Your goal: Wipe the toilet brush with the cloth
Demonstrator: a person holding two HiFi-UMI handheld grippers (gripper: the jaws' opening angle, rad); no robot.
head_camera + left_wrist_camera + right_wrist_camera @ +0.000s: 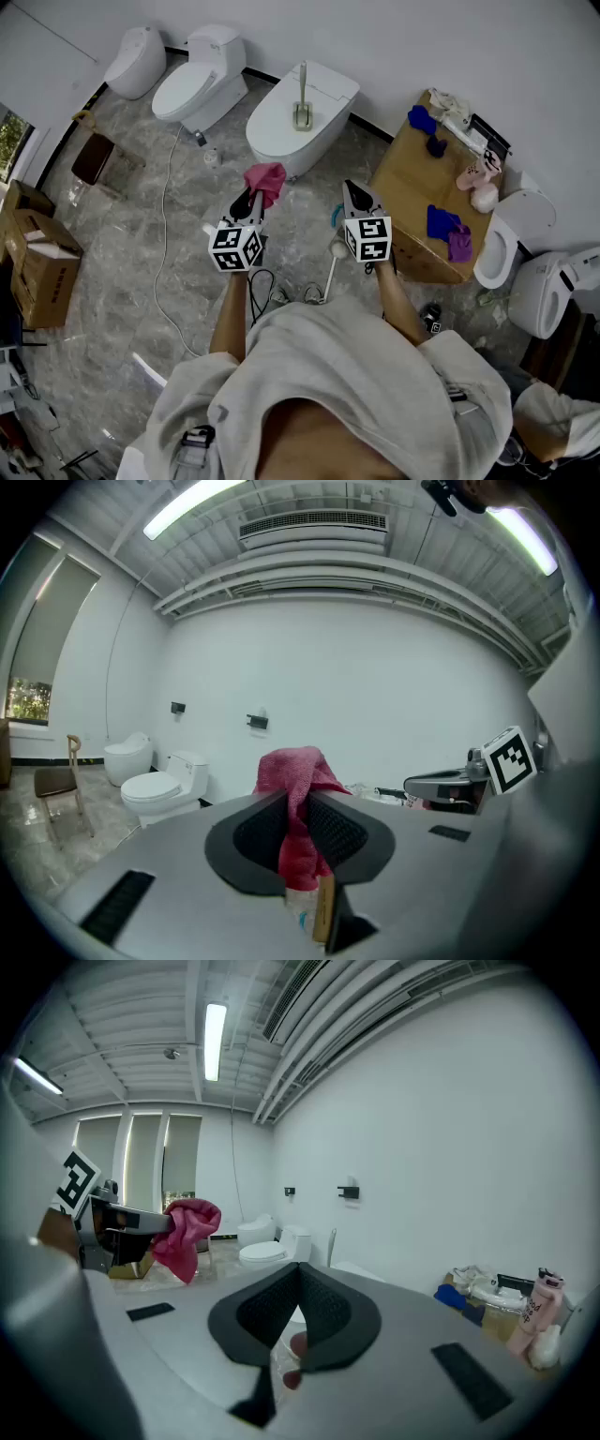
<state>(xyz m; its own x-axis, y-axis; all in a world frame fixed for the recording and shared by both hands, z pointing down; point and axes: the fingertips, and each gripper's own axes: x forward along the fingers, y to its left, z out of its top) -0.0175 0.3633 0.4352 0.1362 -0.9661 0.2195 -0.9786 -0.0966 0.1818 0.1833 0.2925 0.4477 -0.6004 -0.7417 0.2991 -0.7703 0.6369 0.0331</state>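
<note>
My left gripper (251,197) (295,799) has its two jaws pressed on the pink-red fluffy cloth (265,180) (289,766). The cloth is pinched in the middle. One bunch sticks up past the tips of the jaws, and the rest hangs down between them.

My right gripper (352,192) (300,1274) has its jaws pressed together at the tips. I can see nothing held in them.

I hold both grippers up side by side over the grey stone floor (141,225), with a gap between them. From the right gripper view I can see the left one off to the side with the cloth drooping from it (187,1227).

The thin pale toilet brush (302,89) (333,1241) is not in my grippers. It stands straight up in a small holder (302,116) on the shut lid of the big white toilet (272,127) in front of me. The cloth is near the front edge of that toilet but does not touch the brush.

On my right is a brown cardboard box (412,187) with blue cloths (441,222) lying on top.
</note>
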